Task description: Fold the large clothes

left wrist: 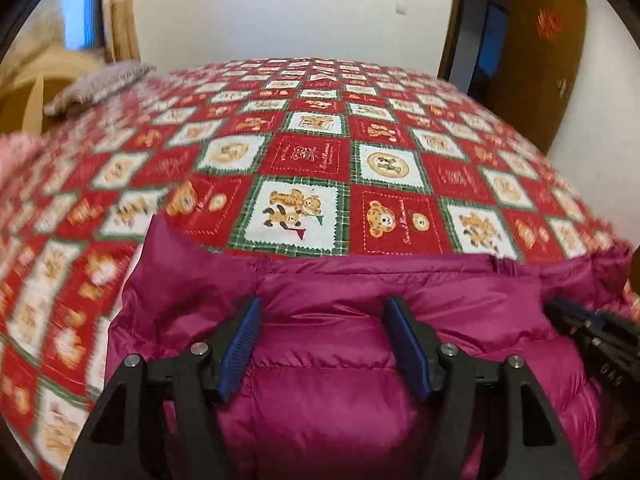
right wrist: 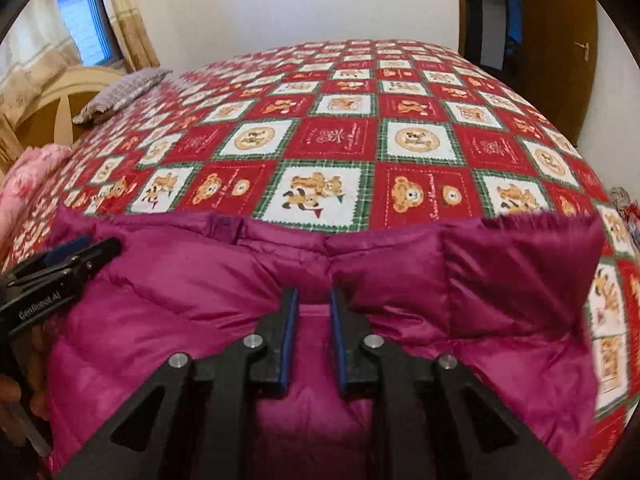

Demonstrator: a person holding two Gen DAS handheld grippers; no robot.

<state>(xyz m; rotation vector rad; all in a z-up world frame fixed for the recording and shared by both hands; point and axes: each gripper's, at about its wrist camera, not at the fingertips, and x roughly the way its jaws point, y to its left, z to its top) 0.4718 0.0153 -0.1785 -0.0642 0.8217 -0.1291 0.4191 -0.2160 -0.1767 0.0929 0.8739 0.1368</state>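
Two grippers are angling down over the near bed edge | left gripper (left wrist: 322,320) is standing wide apart, holding nothing | right gripper (right wrist: 314,308) is showing a narrow gap, clamping nothing | magenta puffer jacket (right wrist: 200,280) is lying beneath both on the teddy-bear bedspread (right wrist: 332,136) | grey pillow (right wrist: 120,92) is sitting far left.

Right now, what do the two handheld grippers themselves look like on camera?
Both look alike. The left gripper has a black angular frame with triangular cut-outs, silver round bolt heads at the pivots, and flat ribbed blue pads. The right gripper has the same black frame, silver bolts and blue pads. Seen from the right wrist view, the left gripper's body carries white "GenRobot.AI" lettering. No cables or sleeves show.
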